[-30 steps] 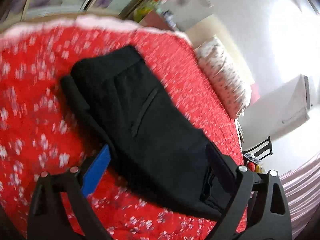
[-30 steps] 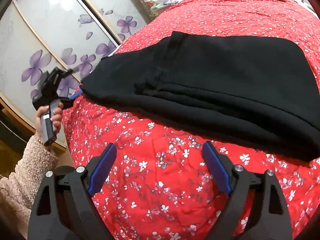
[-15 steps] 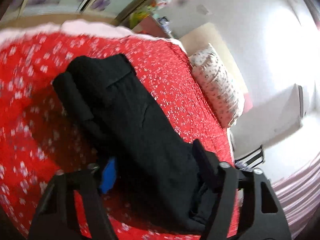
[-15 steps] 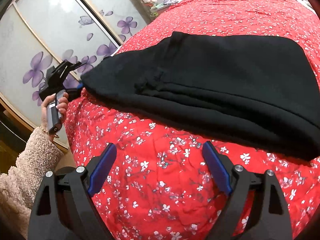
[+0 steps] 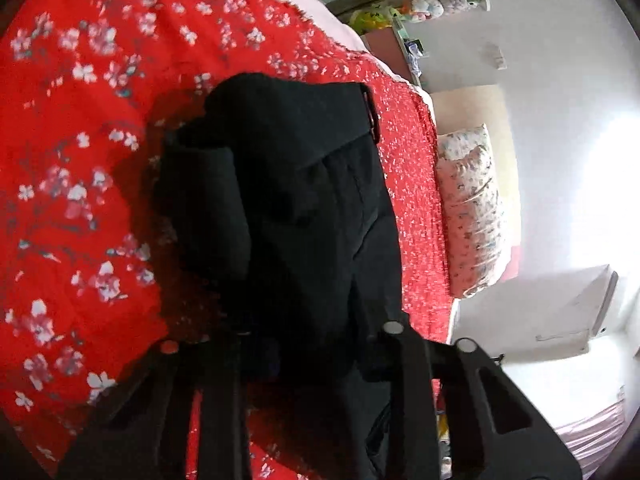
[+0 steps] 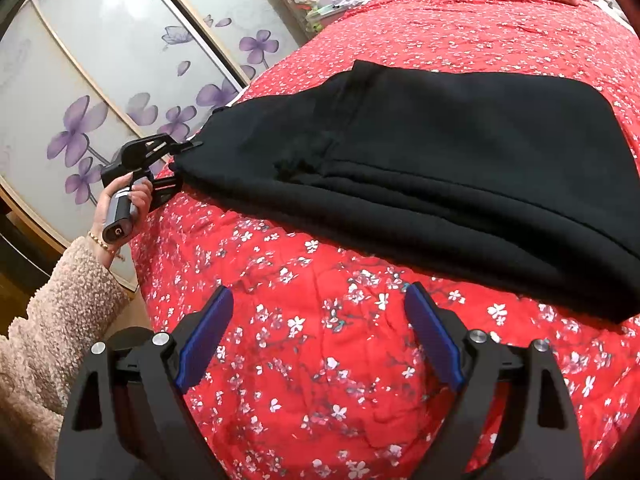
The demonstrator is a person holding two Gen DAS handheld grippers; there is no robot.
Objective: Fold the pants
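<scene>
On the red bedspread (image 6: pixel 320 360), left gripper (image 6: pixel 176 168) is closing on the pants (image 6: pixel 440 152); right gripper (image 6: pixel 316 336) gapes wide.

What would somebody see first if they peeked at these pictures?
First, the black pants lying folded across the middle of the bright red flowered bedspread. Next, at the bed's edge by the purple-flower doors, the left tool is closing on the pants' end. The right tool hangs open over bare bedspread, holding nothing.
</scene>
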